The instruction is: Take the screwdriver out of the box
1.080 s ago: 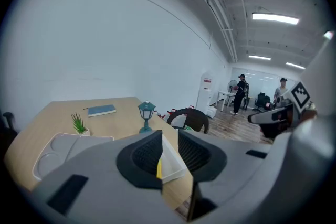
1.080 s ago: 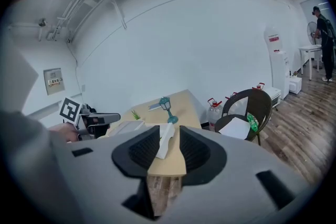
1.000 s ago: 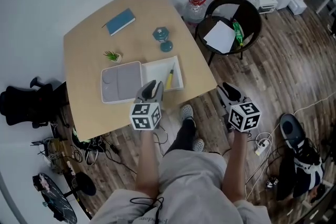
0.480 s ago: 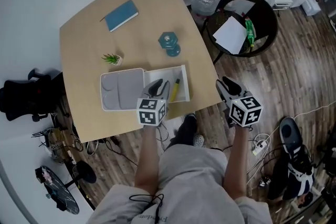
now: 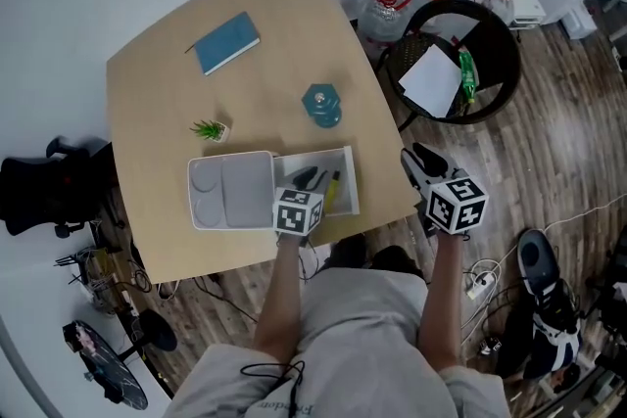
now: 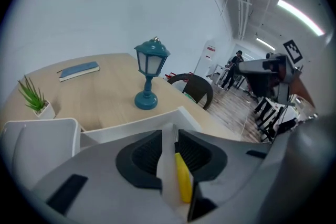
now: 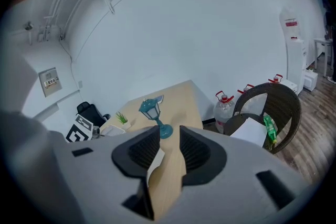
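An open white box (image 5: 345, 173) lies near the table's front edge, its grey lid (image 5: 230, 191) flat beside it on the left. The yellow-handled screwdriver (image 5: 333, 188) lies inside the box. My left gripper (image 5: 306, 179) hovers over the box, just left of the screwdriver, jaws close together with nothing held. In the left gripper view the yellow screwdriver (image 6: 182, 183) shows through the narrow slit of the left gripper (image 6: 169, 136). My right gripper (image 5: 423, 162) hangs off the table's right edge, jaws close together, empty. The right gripper (image 7: 169, 136) points along the table.
A teal lantern lamp (image 5: 321, 105) stands behind the box. A small potted plant (image 5: 210, 129) and a blue book (image 5: 227, 42) sit farther back. A black chair (image 5: 453, 59) holding paper and a green bottle stands right of the table (image 5: 157, 103), with water jugs behind it.
My left gripper has moved forward from the table's front edge to above the open box. The right gripper stayed beside the table's right edge.
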Available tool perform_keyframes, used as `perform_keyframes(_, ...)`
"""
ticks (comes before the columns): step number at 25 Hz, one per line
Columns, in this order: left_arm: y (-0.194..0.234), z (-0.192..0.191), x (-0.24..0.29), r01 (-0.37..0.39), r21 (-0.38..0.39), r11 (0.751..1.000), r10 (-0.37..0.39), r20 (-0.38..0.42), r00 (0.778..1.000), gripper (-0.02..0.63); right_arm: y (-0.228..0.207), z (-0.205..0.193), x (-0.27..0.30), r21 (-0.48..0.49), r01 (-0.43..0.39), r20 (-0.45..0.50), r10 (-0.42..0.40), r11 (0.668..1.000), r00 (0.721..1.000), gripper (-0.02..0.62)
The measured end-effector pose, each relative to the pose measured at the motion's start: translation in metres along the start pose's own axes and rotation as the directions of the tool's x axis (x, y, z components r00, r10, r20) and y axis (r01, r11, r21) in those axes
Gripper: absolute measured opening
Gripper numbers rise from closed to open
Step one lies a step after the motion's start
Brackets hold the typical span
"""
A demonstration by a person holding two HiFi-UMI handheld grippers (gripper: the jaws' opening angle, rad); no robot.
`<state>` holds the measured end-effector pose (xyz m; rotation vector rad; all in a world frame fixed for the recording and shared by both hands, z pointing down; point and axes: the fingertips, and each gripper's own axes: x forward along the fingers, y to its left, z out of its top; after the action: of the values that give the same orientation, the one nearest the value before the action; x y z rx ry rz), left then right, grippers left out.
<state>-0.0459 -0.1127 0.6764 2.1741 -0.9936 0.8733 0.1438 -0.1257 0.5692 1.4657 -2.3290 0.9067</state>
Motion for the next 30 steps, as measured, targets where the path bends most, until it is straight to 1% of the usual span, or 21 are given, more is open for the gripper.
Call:
perform_keyframes(2, 0.0, -0.001, 0.006, 0.022, 0.004, 1.0, -0.022, -0.025, 0.999, 0.091, 0.002, 0.004, 0.006, -0.011, -0.003, -0.002, 0.003, 1.0, 1.0, 0.118)
perform_keyframes(6, -0.003, -0.007, 0.01, 0.045, 0.005, 0.999, -0.045, -0.065, 0.997, 0.092, 0.01, -0.002, 0.015, -0.031, -0.023, -0.03, 0.022, 0.999, 0.999, 0.12)
perform_keyframes(12, -0.009, -0.013, 0.013, 0.028, -0.007, 1.0, -0.029, -0.091, 0.995, 0.092, 0.014, -0.007, 0.028, -0.05, -0.076, -0.07, 0.072, 0.996, 0.995, 0.121)
perform_keyframes(15, -0.012, -0.018, 0.013, 0.016, -0.023, 1.0, -0.019, -0.104, 0.994, 0.092, 0.02, -0.016, 0.038, -0.068, -0.128, -0.114, 0.12, 0.989, 0.986, 0.121)
perform_keyframes(18, -0.013, -0.023, 0.015, 0.005, -0.038, 0.999, -0.01, -0.134, 0.991, 0.091, 0.028, -0.028, 0.053, -0.091, -0.192, -0.176, 0.174, 0.977, 0.969, 0.121)
perform_keyframes(21, -0.015, -0.03, 0.015, -0.024, -0.044, 0.999, 0.017, -0.162, 0.987, 0.092, 0.034, -0.044, 0.063, -0.112, -0.258, -0.238, 0.226, 0.96, 0.944, 0.121)
perform_keyframes(22, -0.014, -0.032, 0.015, -0.041, -0.035, 0.999, 0.035, -0.174, 0.984, 0.092, 0.038, -0.049, 0.066, -0.121, -0.279, -0.257, 0.242, 0.952, 0.936, 0.121)
perform_keyframes(25, -0.004, -0.042, 0.016, -0.106, 0.053, 0.993, 0.115, -0.223, 0.968, 0.092, 0.049, -0.059, 0.074, -0.158, -0.342, -0.308, 0.283, 0.926, 0.908, 0.12)
perform_keyframes(26, -0.003, -0.044, 0.017, -0.113, 0.068, 0.991, 0.126, -0.234, 0.964, 0.092, 0.053, -0.063, 0.075, -0.173, -0.366, -0.325, 0.297, 0.915, 0.898, 0.12)
perform_keyframes(30, -0.007, -0.049, 0.019, -0.107, 0.028, 0.994, 0.11, -0.224, 0.968, 0.092, 0.066, -0.073, 0.079, -0.216, -0.448, -0.382, 0.347, 0.867, 0.857, 0.12)
